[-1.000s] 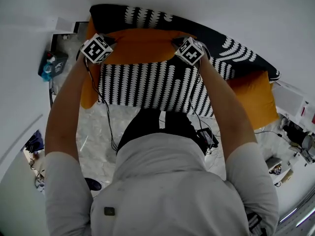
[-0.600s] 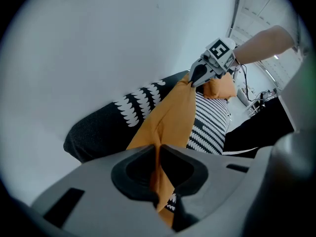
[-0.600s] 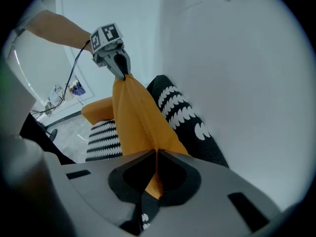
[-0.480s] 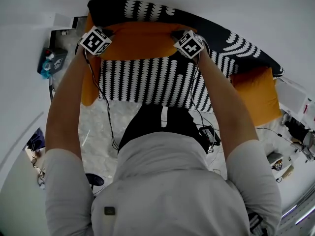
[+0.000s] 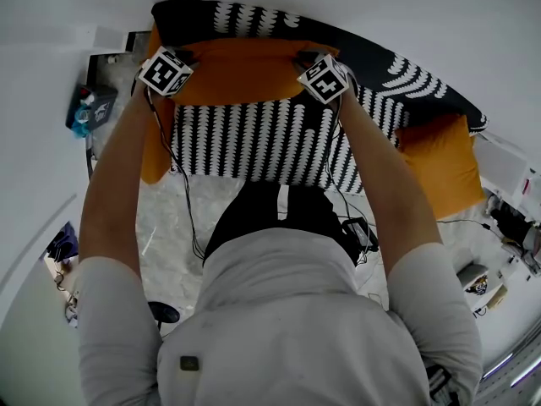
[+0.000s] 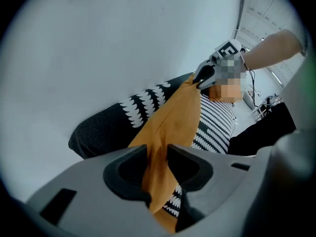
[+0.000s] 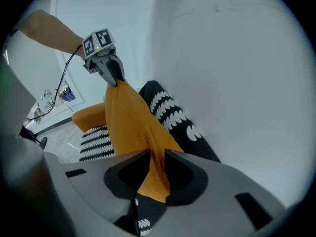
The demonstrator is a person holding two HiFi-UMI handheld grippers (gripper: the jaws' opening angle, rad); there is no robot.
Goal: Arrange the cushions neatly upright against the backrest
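Observation:
An orange cushion (image 5: 241, 73) stands on its edge on the striped seat (image 5: 254, 142), leaning on the black, white-patterned backrest (image 5: 254, 19). My left gripper (image 5: 189, 57) is at its top left corner and my right gripper (image 5: 301, 58) at its top right corner. In the left gripper view the cushion's corner (image 6: 168, 127) lies between the jaws of the left gripper (image 6: 157, 154). In the right gripper view the orange fabric (image 7: 133, 127) runs between the jaws of the right gripper (image 7: 157, 158). Both pairs of jaws have just been opening and stand slightly apart around the fabric.
A second orange cushion (image 5: 439, 163) lies at the sofa's right end. Another orange one (image 5: 152, 155) hangs at the left end. The white wall (image 5: 380, 7) is right behind the backrest. A small table with bottles (image 5: 89, 112) stands to the left, with cables on the floor (image 5: 169, 227).
Both grippers and the orange cushion have shifted a little toward the backrest, and the cushion now stands slightly closer against it.

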